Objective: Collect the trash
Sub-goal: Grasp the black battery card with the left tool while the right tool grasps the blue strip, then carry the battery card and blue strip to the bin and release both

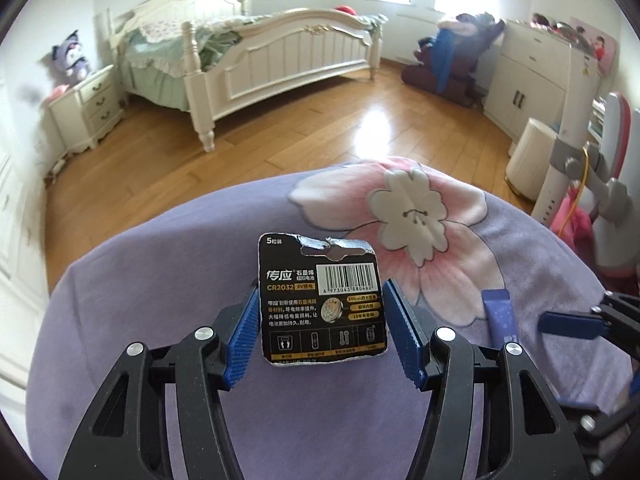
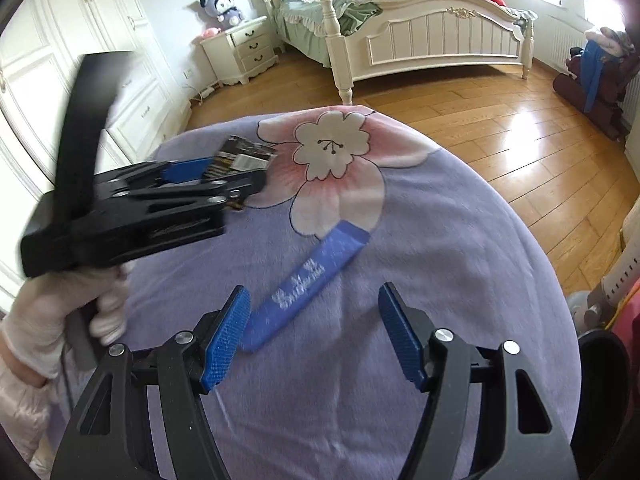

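Surface: lilac cloth (image 1: 160,320) with a big pink flower print, draped over a rounded counter in a bedroom; both bits of trash lie flat on it.
Left gripper (image 1: 320,320): spread wide, one blue pad on each side of the card, neither pad clearly touching it.
Card (image 1: 322,300): black battery backing card, torn at its top edge, lying flat on the cloth between the pads, near the flower.
Right gripper (image 2: 312,336): spread wide, low over the cloth, holding nothing.
Wrapper (image 2: 304,284): long blue wrapper lying slantwise; its near end sits just beside the gripper's left-hand pad, its far end reaches the flower's petal.
Step in hand: judged to be the pinch on the card, with the wrapper lined up for the other gripper.
How to do it well: a thin flat card gives little edge to bite, so press the pad tips down into the soft cloth, close slowly and evenly on both long edges, and let the card bow up slightly.
Risk: pinching the cloth along with the card.
Farther off: wood floor (image 1: 280,140), white bed (image 1: 280,52), nightstand with a plush toy.
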`<state>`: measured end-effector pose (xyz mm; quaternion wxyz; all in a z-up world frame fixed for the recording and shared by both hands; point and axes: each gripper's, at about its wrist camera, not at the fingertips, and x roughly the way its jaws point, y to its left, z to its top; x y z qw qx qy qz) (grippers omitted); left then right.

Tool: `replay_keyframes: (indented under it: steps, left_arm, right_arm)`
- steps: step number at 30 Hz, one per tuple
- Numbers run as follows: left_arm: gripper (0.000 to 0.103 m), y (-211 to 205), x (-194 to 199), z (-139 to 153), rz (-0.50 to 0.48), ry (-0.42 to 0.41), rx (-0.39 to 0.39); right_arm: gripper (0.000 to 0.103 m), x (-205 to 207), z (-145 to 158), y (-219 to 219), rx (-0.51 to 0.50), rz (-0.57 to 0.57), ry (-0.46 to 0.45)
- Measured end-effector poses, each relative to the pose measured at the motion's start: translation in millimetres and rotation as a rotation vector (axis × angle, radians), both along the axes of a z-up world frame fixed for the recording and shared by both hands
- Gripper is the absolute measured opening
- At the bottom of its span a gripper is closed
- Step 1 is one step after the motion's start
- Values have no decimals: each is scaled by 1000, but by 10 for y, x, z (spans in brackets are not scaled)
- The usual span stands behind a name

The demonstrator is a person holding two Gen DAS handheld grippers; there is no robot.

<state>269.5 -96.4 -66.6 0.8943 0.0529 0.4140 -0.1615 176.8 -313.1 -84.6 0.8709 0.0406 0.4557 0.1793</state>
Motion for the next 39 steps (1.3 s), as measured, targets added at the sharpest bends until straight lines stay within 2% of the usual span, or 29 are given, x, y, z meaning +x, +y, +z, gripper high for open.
replay_keyframes:
  steps: [1, 3, 4, 5, 6, 8, 10, 14, 19, 22, 30, 39]
  left_arm:
    - [60, 52, -19, 11, 9, -5, -7]
    - [60, 160, -143, 35, 31, -11, -21]
    - [60, 233, -234, 56, 46, -22, -29]
    - [60, 294, -312, 80, 57, -31, -38]
    - [60, 354, -393, 113, 68, -44, -50]
    - [60, 491, -620, 222, 103, -94, -74]
    - [60, 622, -889, 348, 130, -152, -111]
    - [60, 796, -1438, 532, 179, -258, -133]
    - [60, 980, -1929, 629, 245, -296, -177]
    - [60, 1007, -2126, 642, 265, -287, -191]
    - [60, 813, -2489, 808, 212, -306, -212]
    - [60, 44, -2717, 1033, 53, -337, -187]
  right_arm:
    - [62, 31, 2, 65, -31, 1, -13]
    - [41, 46, -6, 201, -129, 10, -43]
    - [38, 37, -14, 261, -171, 19, -65]
    - [25, 9, -17, 298, -166, 38, -82]
    - [19, -17, -23, 301, -148, 45, -85]
    - [18, -109, -36, 277, -70, 76, -84]
    - [16, -216, -30, 252, -34, 74, -103]
    - [16, -560, 185, 172, 57, 71, -235]
    - [16, -1033, 450, 135, 90, 39, -409]
    - [16, -1190, 525, 130, 82, 18, -451]
    - [16, -1521, 714, -226, 104, -45, -480]
    - [16, -1929, 686, -818, 144, -201, -488]
